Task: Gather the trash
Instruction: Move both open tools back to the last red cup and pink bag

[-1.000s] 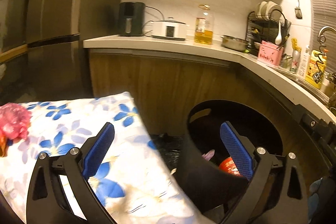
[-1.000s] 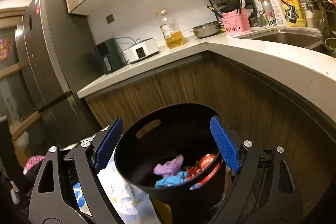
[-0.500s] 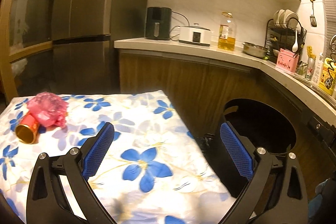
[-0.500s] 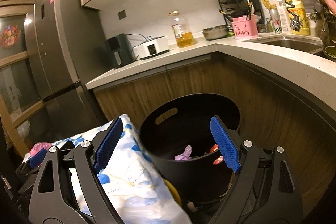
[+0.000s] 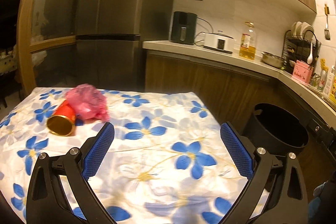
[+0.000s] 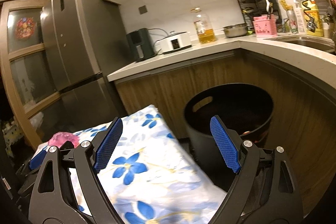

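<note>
The desk (image 5: 147,161), under a floral cloth, is carrying the two pieces of trash at its far left corner. The black bin (image 5: 279,131) is standing on the floor off the desk's right edge, beside the wooden cabinets; a few scraps are showing in its bottom in the right wrist view.

The pink bag (image 5: 87,101) is lying crumpled and touching the cup. It is probably very light and soft, so it will likely be collapsing under any squeeze; pinching it across the bunched middle looks safest. The red cup (image 5: 62,120) is lying on its side with its gold mouth facing the camera. It looks light, thin-walled and smooth, so it may be rolling or crushing; taking it across the body, not the rim, seems best.

Nothing is standing between the left tool (image 5: 167,146) and the trash. Its jaws are gaping wide with nothing between them. The right tool (image 6: 166,143) is likewise spread and empty, pointing between desk and bin.
</note>
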